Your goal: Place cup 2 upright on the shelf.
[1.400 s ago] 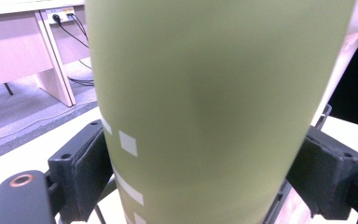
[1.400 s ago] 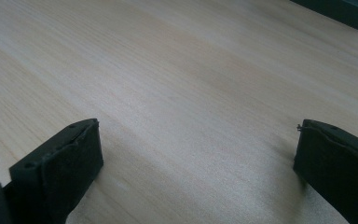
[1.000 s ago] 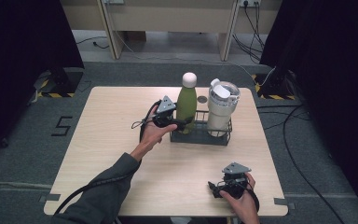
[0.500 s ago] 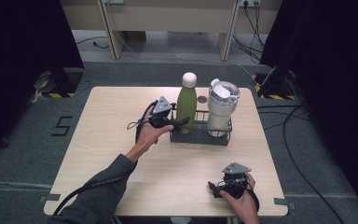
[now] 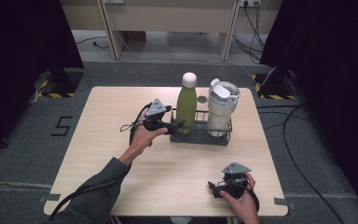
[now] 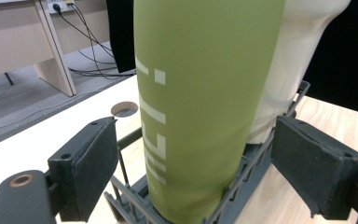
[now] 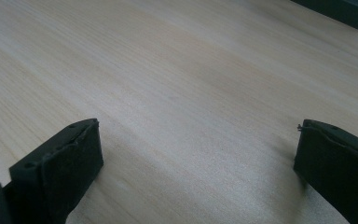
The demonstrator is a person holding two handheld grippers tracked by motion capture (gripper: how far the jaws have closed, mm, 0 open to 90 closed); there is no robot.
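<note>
Here we see the left gripper (image 5: 181, 124) spread around the upright bottle (image 5: 186, 105) in the rack (image 5: 200, 139), pads clear; the right gripper (image 5: 213, 187) lies farther off, released.

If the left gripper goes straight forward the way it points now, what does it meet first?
Most likely the green bottle: it stands in the wire rack directly ahead of the left gripper, between its open jaws, which do not press on it.

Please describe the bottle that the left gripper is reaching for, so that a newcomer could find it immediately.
On the wooden table stands a dark wire rack with two containers. The green bottle is at its left end, nearest the left gripper. Its slim green body and round white cap distinguish it from the wider cream tumbler beside it.
</note>
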